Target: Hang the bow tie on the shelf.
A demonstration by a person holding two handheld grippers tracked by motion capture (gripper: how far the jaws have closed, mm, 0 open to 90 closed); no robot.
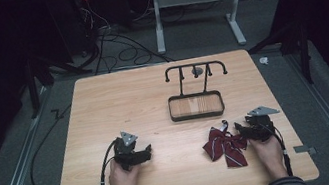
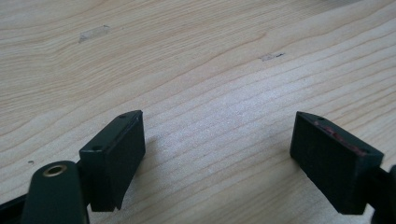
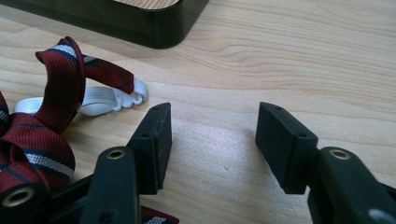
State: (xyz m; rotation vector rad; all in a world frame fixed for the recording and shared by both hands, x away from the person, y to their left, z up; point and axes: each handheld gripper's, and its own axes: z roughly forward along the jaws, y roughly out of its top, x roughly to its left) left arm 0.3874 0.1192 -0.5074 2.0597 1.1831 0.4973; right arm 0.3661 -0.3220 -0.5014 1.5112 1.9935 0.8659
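Near the table's (image 1: 104, 107) front edge, both grippers rest with jaws apart, gripping nothing: left gripper (image 2: 219, 154) (widely spread), right gripper (image 3: 212, 144) just beside a striped bow tie (image 1: 224, 146).

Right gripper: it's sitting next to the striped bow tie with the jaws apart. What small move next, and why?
Probably shift the right gripper sideways toward the bow tie before closing. In its own view the open jaws frame bare table, while the maroon striped fabric and its white strap lie outside the left jaw. Closing now would likely grip nothing.
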